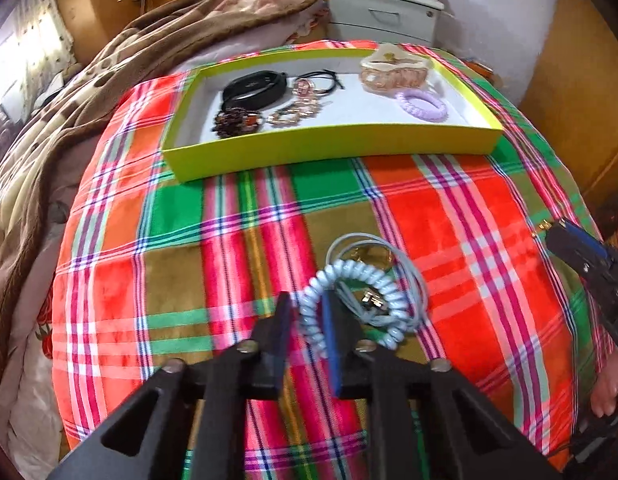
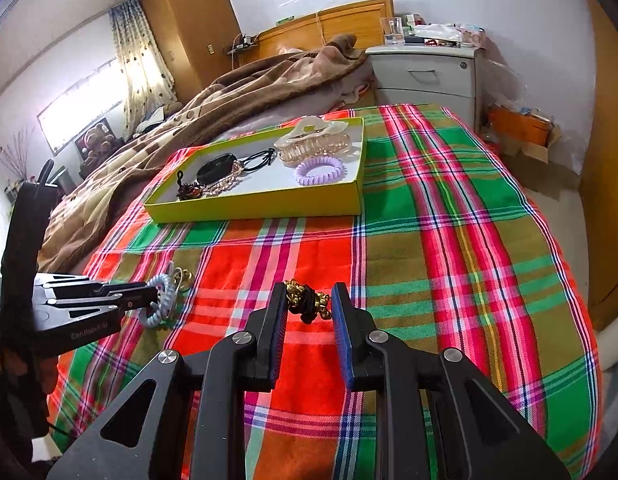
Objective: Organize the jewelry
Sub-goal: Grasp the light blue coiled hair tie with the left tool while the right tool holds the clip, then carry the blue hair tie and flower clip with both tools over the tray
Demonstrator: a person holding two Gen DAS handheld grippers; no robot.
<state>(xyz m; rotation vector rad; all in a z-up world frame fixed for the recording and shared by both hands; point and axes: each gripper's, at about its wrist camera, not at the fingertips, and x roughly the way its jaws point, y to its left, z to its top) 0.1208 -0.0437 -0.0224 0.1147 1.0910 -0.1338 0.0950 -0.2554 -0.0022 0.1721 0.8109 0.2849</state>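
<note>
A yellow-green tray [image 1: 333,147] [image 2: 261,204] lies on the plaid cloth and holds a clear hair claw [image 1: 393,70] [image 2: 313,142], a lilac coil tie [image 1: 423,105] [image 2: 320,171], black bands and beaded pieces. My left gripper [image 1: 307,306] [image 2: 155,298] has its jaws around a pale blue coil hair tie [image 1: 351,304] [image 2: 161,300], which lies over a grey cord loop; the jaws stand slightly apart. My right gripper [image 2: 308,298] [image 1: 557,232] is open, its fingers either side of a gold-and-black chain piece [image 2: 307,300] on the cloth.
A brown blanket [image 1: 89,112] [image 2: 181,120] lies heaped to the left of the tray. A grey bedside cabinet [image 1: 383,10] [image 2: 425,76] stands behind. The plaid cloth [image 1: 449,216] [image 2: 449,240] drops off at the right edge.
</note>
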